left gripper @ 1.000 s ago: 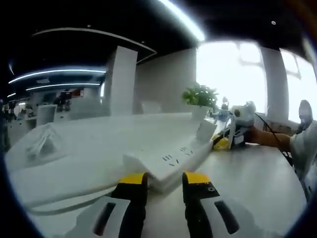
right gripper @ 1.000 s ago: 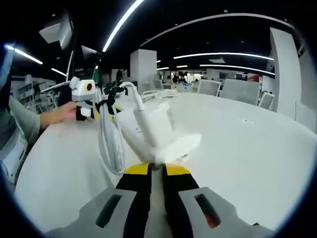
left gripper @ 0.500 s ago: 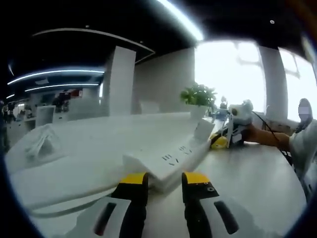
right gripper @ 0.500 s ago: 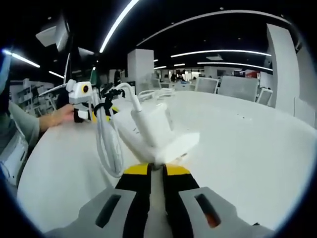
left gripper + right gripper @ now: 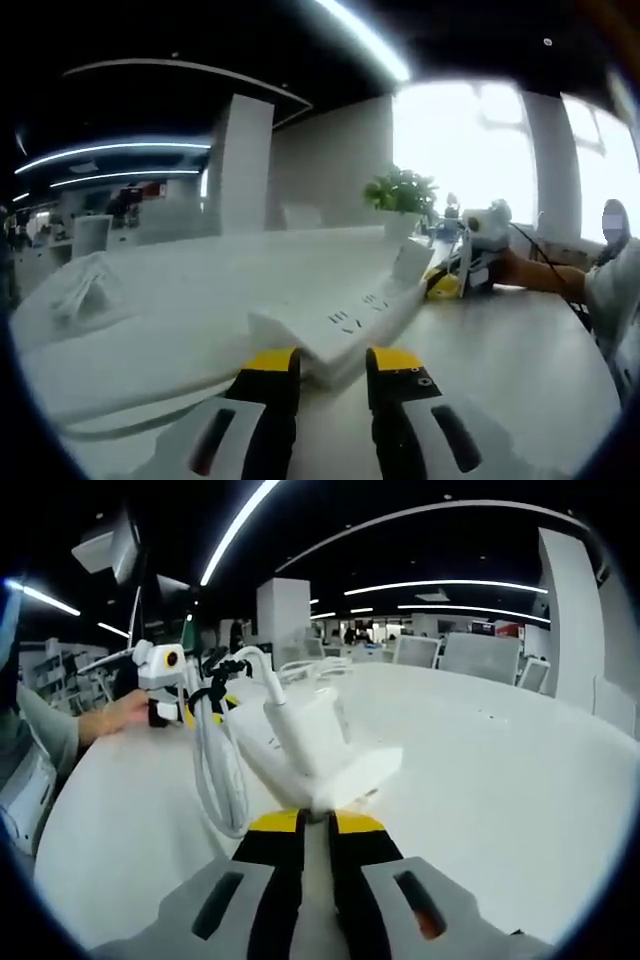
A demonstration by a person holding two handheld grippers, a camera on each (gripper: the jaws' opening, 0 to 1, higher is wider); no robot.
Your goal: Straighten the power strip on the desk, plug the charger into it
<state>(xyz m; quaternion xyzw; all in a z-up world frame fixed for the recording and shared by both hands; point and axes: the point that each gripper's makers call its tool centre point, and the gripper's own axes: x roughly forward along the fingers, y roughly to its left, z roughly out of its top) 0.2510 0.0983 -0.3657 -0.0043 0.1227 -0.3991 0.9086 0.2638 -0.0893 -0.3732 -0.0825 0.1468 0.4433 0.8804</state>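
Your right gripper was pinched tight on the charger; left gripper sat open near the power strip. Should've lined prongs up slowly.

Charger atop power strip

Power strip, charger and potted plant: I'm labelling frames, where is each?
power strip (image 5: pixel 335 325), left gripper view, socket face.
charger (image 5: pixel 310 732), right gripper view, white body.
potted plant (image 5: pixel 402 190), left gripper view, leaves.
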